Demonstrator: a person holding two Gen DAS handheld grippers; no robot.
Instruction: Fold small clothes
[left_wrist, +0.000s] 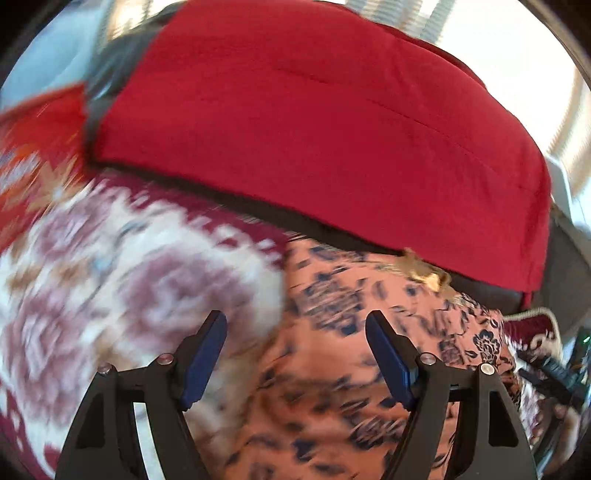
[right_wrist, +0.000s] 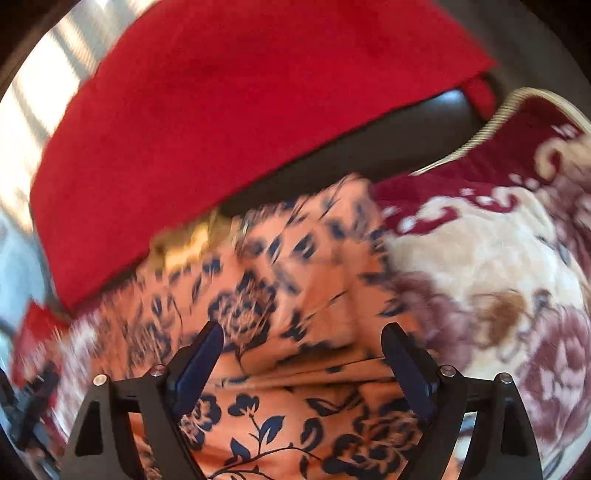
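Note:
An orange garment (left_wrist: 351, 354) with a dark blue flower print lies on a cream and maroon patterned blanket (left_wrist: 110, 280). My left gripper (left_wrist: 295, 323) hovers open over the garment's left edge, where it meets the blanket, with nothing between its blue pads. In the right wrist view the same garment (right_wrist: 295, 266) shows creases and a fold line near the fingers. My right gripper (right_wrist: 303, 332) stands open above it, and its pads press on nothing. A bit of gold trim (right_wrist: 192, 240) shows at the garment's far edge. Both views are blurred.
A large red cushion or cloth (left_wrist: 314, 129) lies just beyond the garment on a dark seat (right_wrist: 369, 155). The blanket (right_wrist: 480, 258) spreads out to the right of the garment, with a corded edge at the far right. Bright windows stand behind.

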